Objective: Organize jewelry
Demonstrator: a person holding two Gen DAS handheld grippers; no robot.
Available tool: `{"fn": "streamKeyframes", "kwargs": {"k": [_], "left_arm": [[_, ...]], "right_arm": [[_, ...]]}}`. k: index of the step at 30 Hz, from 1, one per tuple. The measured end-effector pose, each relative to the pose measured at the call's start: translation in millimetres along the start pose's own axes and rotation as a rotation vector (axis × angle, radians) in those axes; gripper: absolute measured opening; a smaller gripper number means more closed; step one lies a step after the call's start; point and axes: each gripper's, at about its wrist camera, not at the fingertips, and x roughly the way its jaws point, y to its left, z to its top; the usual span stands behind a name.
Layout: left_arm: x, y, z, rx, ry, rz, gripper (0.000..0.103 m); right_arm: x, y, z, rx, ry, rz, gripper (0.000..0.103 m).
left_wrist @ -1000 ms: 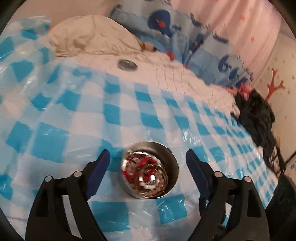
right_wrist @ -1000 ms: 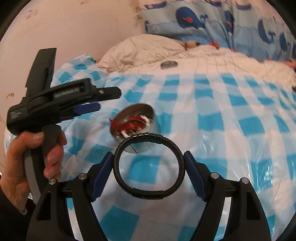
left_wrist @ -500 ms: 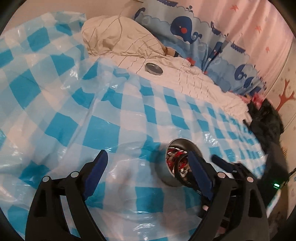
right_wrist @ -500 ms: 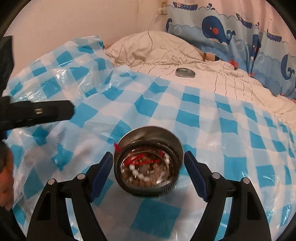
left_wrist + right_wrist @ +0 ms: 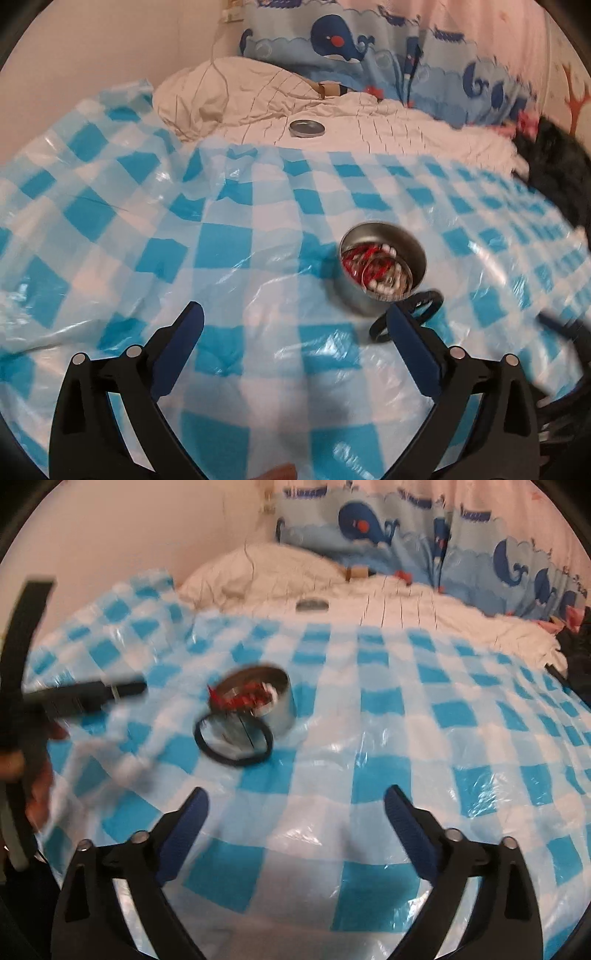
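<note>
A round metal tin [image 5: 384, 271] [image 5: 280, 709] holding red and white beaded jewelry sits on the blue-and-white checked plastic sheet [image 5: 240, 258]. A black braided bracelet [image 5: 233, 743] leans against the tin's near side, outside it; it also shows in the left wrist view [image 5: 424, 306]. My left gripper [image 5: 295, 339] is open and empty, down and to the left of the tin. My right gripper [image 5: 295, 812] is open and empty, back from the tin and bracelet. The left gripper's body [image 5: 74, 698] shows at the left of the right wrist view.
The tin's lid [image 5: 306, 128] [image 5: 312, 604] lies on the white quilt beyond the sheet. A cream pillow [image 5: 221, 92] and whale-print cushions [image 5: 369, 48] line the back. Dark clothing [image 5: 561, 166] sits at the right edge.
The right gripper carried the black bracelet over the tin, let it go and pulled back; the bracelet now leans against the tin. The left gripper moved left and back from the tin.
</note>
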Motion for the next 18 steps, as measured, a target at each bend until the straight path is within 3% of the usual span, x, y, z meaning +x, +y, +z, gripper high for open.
{"fn": "streamKeyframes", "kwargs": {"k": [4, 8, 12, 16, 18], "left_arm": [[-21, -9, -23, 0.040, -0.015, 0.022, 0.095], [-24, -9, -36, 0.089, 0.014, 0.033, 0.095], [-20, 17, -37, 0.018, 0.033, 0.038, 0.095], [-13, 38, -28, -0.087, 0.048, 0.008, 0.095], [-11, 38, -22, -0.081, 0.041, 0.004, 0.095]], "right_arm": [[-13, 13, -8, -0.024, -0.033, 0.012, 0.095], [-5, 17, -16, 0.040, 0.003, 0.013, 0.095], [10, 39, -3, -0.079, -0.009, 0.004, 0.095], [48, 50, 12, -0.123, 0.023, 0.021, 0.095], [67, 52, 20, -0.123, 0.026, 0.010, 0.095]]}}
